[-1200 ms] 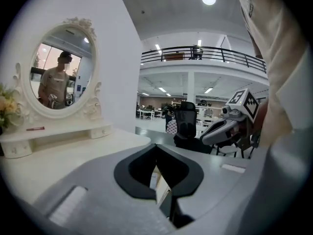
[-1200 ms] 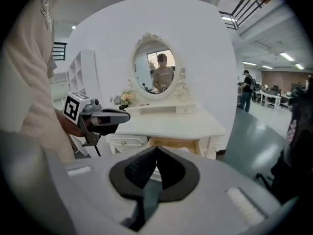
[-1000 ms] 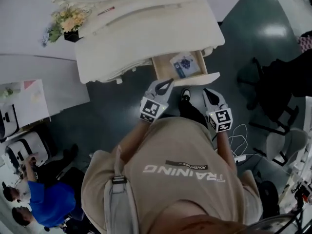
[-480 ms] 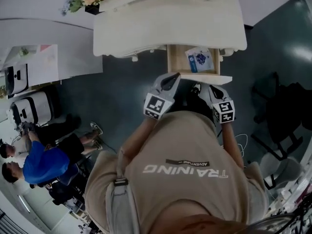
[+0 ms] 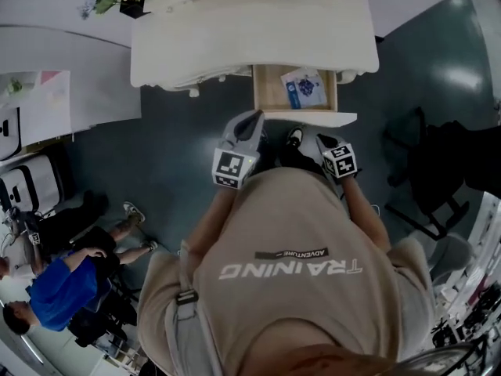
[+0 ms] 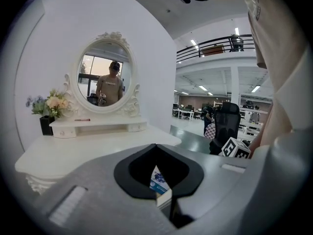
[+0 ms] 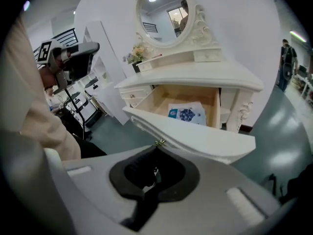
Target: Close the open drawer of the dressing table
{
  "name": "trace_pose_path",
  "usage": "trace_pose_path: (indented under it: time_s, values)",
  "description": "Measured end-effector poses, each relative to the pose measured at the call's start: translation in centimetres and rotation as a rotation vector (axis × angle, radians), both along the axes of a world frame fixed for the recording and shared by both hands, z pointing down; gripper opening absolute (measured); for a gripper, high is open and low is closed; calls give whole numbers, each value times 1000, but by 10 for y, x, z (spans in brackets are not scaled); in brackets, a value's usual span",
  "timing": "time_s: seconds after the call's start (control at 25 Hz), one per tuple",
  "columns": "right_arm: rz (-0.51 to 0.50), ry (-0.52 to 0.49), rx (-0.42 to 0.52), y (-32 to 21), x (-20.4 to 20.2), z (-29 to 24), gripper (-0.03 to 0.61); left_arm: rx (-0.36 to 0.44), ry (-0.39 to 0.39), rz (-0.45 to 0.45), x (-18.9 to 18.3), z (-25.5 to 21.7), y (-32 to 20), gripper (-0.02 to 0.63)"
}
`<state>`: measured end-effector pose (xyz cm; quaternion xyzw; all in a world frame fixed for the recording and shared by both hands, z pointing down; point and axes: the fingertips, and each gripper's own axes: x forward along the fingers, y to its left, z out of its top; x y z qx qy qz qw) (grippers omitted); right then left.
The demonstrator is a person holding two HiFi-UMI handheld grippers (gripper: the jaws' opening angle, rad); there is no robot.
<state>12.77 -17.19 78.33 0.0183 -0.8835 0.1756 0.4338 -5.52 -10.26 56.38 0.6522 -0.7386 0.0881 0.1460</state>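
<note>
- Drawer point(image 5: 268, 92): stays pulled out from under the right part of the dressing table point(image 5: 250, 22), white front panel point(image 5: 305, 118) toward the person, blue-printed packet point(image 5: 303, 87) lying inside
- Closer in than a second ago: left gripper point(image 5: 252, 118) now with its tip just beside the panel's left end, right gripper point(image 5: 320, 139) just below the panel's right part, no longer well apart from it
- Left gripper's claw: clenched on nothing, tips together, only a sliver of the packet showing past them
- Right gripper's claw: clenched too and empty, pointing at the small brass knob point(image 7: 159, 142) on the panel; touching or just short, cannot tell
- For the task: approach looks finished, closing itself not yet begun
- Probably next: a flat push on the panel, straight toward the table
- Worth watching: pushing on one end only could skew the drawer on its runners
</note>
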Motion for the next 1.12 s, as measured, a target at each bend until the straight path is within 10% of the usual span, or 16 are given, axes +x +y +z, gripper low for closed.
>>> trace_pose_path:
  time_s: [0.48,1.12]
  values:
    - [178,170,-130,1,8,42,3,-14,56,-21,-33,28,20,0]
    - [125,283,-135,-16,-16,58,3,-6,82,-131,-87,37,39,0]
